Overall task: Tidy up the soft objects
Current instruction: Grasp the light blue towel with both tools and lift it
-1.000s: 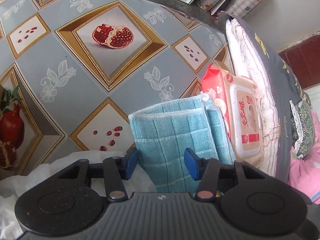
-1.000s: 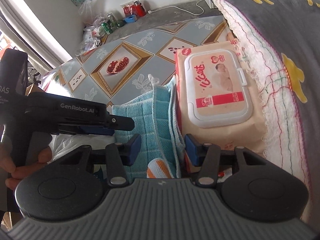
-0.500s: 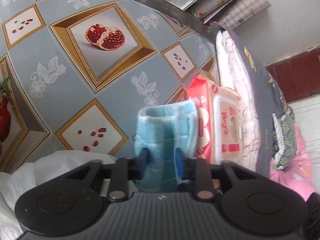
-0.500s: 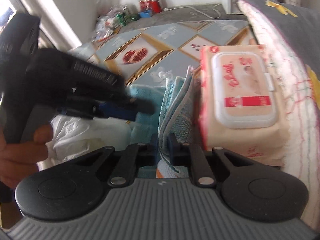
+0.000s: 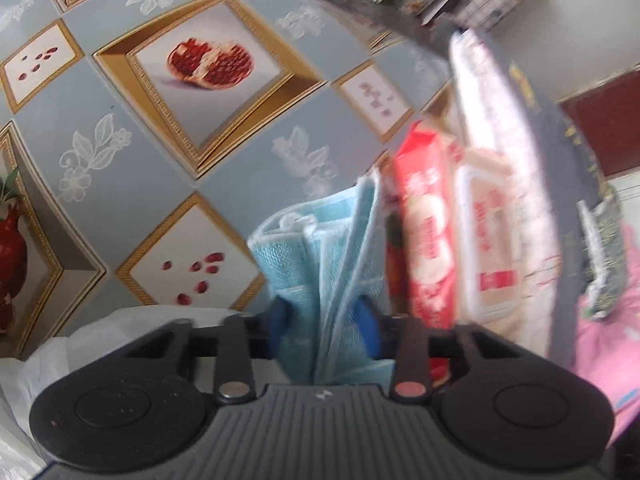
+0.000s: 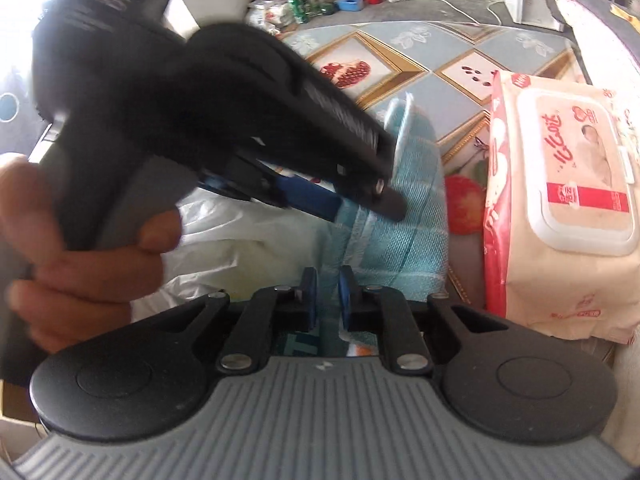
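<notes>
A light blue checked towel [image 5: 316, 248] stands bunched on the pomegranate tablecloth [image 5: 120, 128], next to a pack of wet wipes [image 5: 484, 248]. My left gripper [image 5: 322, 320] has the towel's folds between its blue pads, and its jaws are closing on them. In the right wrist view the towel [image 6: 412, 208] rises in front of my right gripper [image 6: 327, 296], which is shut on a thin edge of it. The left gripper [image 6: 360, 204], held by a hand [image 6: 80, 260], reaches onto the towel from the left.
A folded grey and white quilt [image 5: 540, 140] lies to the right of the wet wipes [image 6: 568, 200]. A white plastic bag [image 6: 240, 248] sits at the near left. Bottles and clutter [image 6: 312, 4] stand beyond the table's far edge. A pink cloth [image 5: 604, 344] lies at the right.
The left jaws narrowed around the towel and squeezed it into upright folds. The right jaws went from apart to shut on the towel's edge, and the left gripper now fills the right view.
</notes>
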Demonstrator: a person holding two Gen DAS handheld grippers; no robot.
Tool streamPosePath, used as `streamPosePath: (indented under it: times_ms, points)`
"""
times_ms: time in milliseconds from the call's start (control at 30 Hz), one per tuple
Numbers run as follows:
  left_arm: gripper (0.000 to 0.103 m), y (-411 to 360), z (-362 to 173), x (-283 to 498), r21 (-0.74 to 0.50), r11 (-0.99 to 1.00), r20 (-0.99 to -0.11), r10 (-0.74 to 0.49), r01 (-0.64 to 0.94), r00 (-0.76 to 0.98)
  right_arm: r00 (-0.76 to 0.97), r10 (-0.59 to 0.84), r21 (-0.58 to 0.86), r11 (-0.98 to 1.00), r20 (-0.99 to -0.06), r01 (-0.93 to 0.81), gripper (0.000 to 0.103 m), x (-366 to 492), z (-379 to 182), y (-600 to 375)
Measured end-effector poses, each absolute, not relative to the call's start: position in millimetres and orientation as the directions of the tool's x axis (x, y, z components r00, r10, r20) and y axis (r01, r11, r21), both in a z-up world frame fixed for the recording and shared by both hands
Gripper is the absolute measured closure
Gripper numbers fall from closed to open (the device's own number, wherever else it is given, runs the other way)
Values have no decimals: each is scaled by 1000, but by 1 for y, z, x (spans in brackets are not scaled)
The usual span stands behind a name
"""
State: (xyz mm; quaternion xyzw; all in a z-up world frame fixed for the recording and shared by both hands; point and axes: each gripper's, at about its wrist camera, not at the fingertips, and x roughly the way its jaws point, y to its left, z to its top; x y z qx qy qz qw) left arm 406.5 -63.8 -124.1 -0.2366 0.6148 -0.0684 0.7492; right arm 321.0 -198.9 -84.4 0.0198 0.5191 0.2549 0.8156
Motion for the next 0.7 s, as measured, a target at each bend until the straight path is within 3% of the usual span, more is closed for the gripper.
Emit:
streamPosePath:
  times_ms: [100, 200, 267, 333, 433, 633, 700]
  points:
    - [78, -60, -127, 407, -446, 874, -885, -399, -192, 241, 339, 439, 301, 870, -832, -391, 90, 321, -78, -203]
    - [83, -57, -128, 407, -455, 869, -881, -406, -197, 242, 380, 413, 276, 889, -828, -364, 78, 321, -67, -211]
    - [85, -55, -127, 407, -462, 863, -877, -411, -202, 248, 412, 380, 234, 903, -828, -361, 61, 321, -62, -211]
    - [86, -55, -124, 406, -469, 859, -873, -415, -205, 258, 409, 367, 219, 905, -836, -364, 50, 325, -63, -210]
    - [87, -57, -117, 405, -487, 851, -861, -430, -198, 272, 389, 350, 196, 903, -852, -382, 45, 334, -70, -204]
    - [89, -59, -104, 402, -512, 841, -842, -451, -177, 294, 382, 350, 214, 910, -855, -354, 46, 346, -79, -200]
    - [89, -58, -101, 400, -516, 839, -839, -452, -174, 303, 388, 353, 228, 915, -851, -332, 61, 347, -78, -204]
